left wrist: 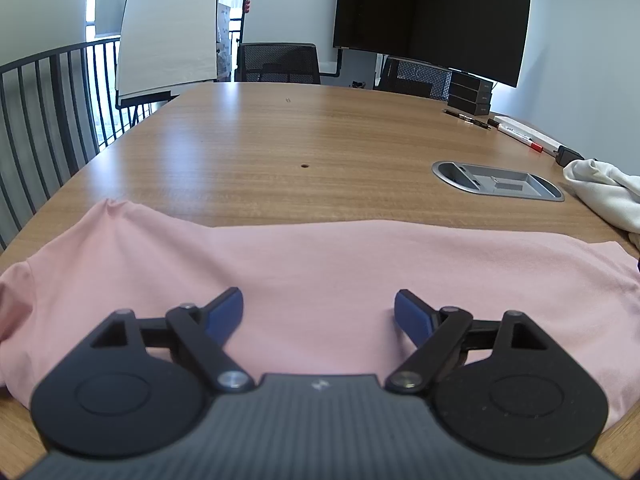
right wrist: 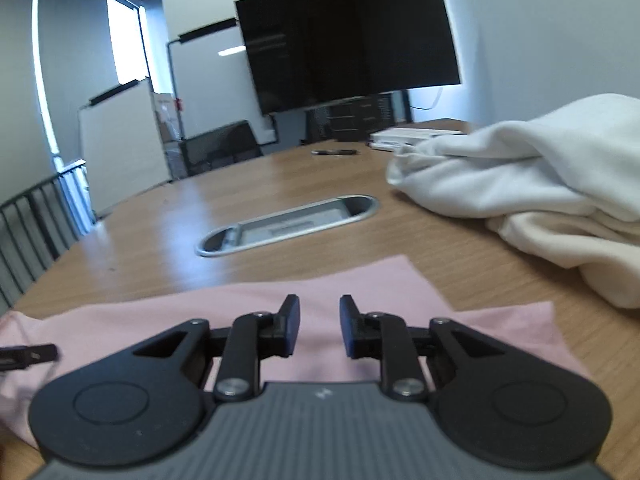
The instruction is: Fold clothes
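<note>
— Where's the garment they're folding?

— The pink shirt [left wrist: 320,264] lies flat on the near end of the wooden table [left wrist: 280,136]; it's a soft, matte knit, smooth across the middle with a few ripples at its left edge. From the right side its far edge ends in a squared corner [right wrist: 400,276].

— And the grippers?

— The left gripper [left wrist: 318,312] hangs over the cloth with its fingers [left wrist: 224,316] spread wide, nothing between the blue pads. The right gripper [right wrist: 319,328] has its jaws much closer together, a narrow gap showing pink fabric beyond; nothing is pinched, so I'd call it released. That view is a little blurred.

— Anything else nearby?

— One rumpled white garment [right wrist: 532,192], thicker and fleecy-looking, heaped to the right. The left camera catches only its edge [left wrist: 604,192]; the right one shows the whole mound. One oval grey metal cable hatch [left wrist: 496,186] is sunk into the tabletop beyond the shirt.

— Further out?

— One big dark monitor [left wrist: 432,16], glossy and black. Two mesh-backed chairs [left wrist: 280,62] at the far end, seen clearly from the left only. One flipchart [left wrist: 168,36], and a railing [left wrist: 44,96] of thin black bars. The left view also shows a dark pen [left wrist: 466,117] and a red-capped marker [left wrist: 520,138] beside three stacked black boxes [left wrist: 470,94].
</note>
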`<state>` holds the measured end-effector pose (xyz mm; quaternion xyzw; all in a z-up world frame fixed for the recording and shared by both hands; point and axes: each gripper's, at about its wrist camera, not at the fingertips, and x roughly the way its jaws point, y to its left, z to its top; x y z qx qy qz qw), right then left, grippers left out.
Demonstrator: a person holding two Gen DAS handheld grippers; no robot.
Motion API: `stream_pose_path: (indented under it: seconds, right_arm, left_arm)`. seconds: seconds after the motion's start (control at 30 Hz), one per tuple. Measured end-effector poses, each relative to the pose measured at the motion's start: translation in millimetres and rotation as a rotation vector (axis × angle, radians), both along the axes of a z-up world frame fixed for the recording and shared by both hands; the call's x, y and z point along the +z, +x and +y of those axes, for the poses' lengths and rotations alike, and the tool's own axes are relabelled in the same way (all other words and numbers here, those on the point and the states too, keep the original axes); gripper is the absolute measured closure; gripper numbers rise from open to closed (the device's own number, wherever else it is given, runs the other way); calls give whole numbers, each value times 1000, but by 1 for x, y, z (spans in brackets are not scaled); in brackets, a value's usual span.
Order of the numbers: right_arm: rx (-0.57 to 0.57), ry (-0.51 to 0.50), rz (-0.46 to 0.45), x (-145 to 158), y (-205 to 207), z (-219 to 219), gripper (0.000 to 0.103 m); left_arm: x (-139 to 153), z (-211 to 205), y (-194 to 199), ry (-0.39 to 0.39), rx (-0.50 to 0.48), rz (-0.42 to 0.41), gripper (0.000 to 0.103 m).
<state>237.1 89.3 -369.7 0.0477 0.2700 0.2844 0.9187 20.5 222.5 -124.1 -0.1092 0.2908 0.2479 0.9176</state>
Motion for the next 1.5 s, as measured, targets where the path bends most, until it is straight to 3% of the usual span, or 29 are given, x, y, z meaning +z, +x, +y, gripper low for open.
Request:
stream_pose_path:
  seconds: [0.2, 0.43, 0.73, 0.8, 0.87, 0.97, 1.1, 1.2, 1.27, 1.37, 1.5]
  right_arm:
    - [91, 28, 52, 0, -3, 38, 72]
    - [59, 22, 119, -14, 10, 45, 72]
    - [-30, 25, 159, -21, 33, -6, 73]
    - [-34, 21, 150, -20, 36, -22, 82]
    - [-33, 28, 140, -18, 37, -39, 84]
    - [-124, -28, 100, -15, 37, -59, 74]
    - [-202, 19, 119, -11, 38, -101, 64]
    - [-220, 65, 136, -8, 33, -130, 64]
    - [-169, 38, 122, -4, 23, -137, 64]
    - [14, -29, 119, 0, 8, -134, 64]
    - [197, -184, 80, -4, -4, -110, 64]
  left_arm:
    - [0, 0, -1, -3, -1, -2, 21]
    - [0, 3, -2, -13, -3, -8, 21]
    - [0, 4, -2, -24, -11, -10, 18]
    - [0, 4, -2, -26, -11, -12, 18]
    - [0, 4, -2, -28, -10, -13, 17]
    - [0, 4, -3, -31, -9, -15, 17]
    - [0, 5, -3, -35, -8, -18, 17]
    - [0, 5, -3, -38, -7, -20, 17]
    - [0, 5, -3, -37, -6, -19, 17]
    - [0, 5, -3, -35, -5, -19, 17]
    - [0, 5, -3, -33, -3, -19, 16]
